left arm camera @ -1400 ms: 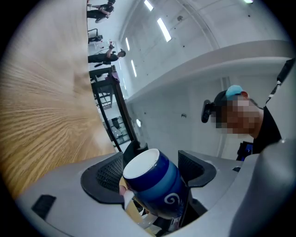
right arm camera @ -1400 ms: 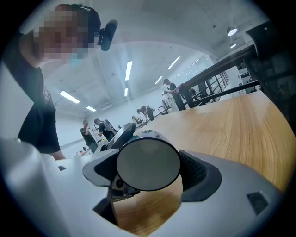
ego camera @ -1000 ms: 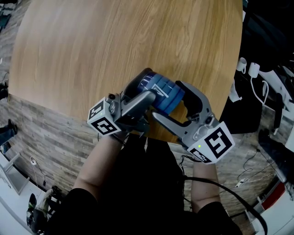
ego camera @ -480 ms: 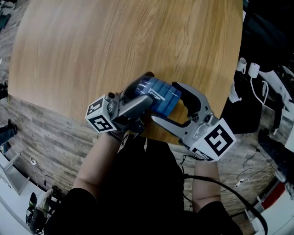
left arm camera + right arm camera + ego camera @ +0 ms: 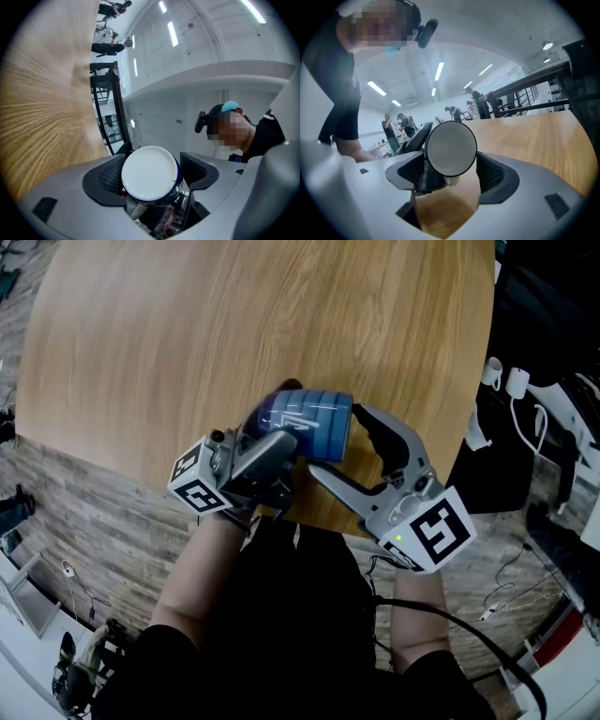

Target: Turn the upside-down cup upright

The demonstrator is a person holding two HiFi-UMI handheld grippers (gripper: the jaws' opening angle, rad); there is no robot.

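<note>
A blue ribbed cup (image 5: 305,423) hangs tilted on its side just above the front edge of the wooden table (image 5: 234,324). My left gripper (image 5: 286,435) is shut on it from the left. In the left gripper view a round white end of the cup (image 5: 150,172) fills the space between the jaws. My right gripper (image 5: 339,446) stands open at the cup's right end, one finger above and one below it. In the right gripper view the cup (image 5: 451,149) shows as a pale disc with a dark rim between the spread jaws.
The table's curved front edge (image 5: 112,460) runs just under both grippers, with plank floor (image 5: 84,531) below it. White fittings and cables (image 5: 525,418) lie at the right beyond the table's side. Several people (image 5: 398,124) stand far behind the table.
The cup has swung up and to the left in the left gripper, its ribbed end now away from the right gripper's lower finger. The right gripper has stayed open and hardly moved.
</note>
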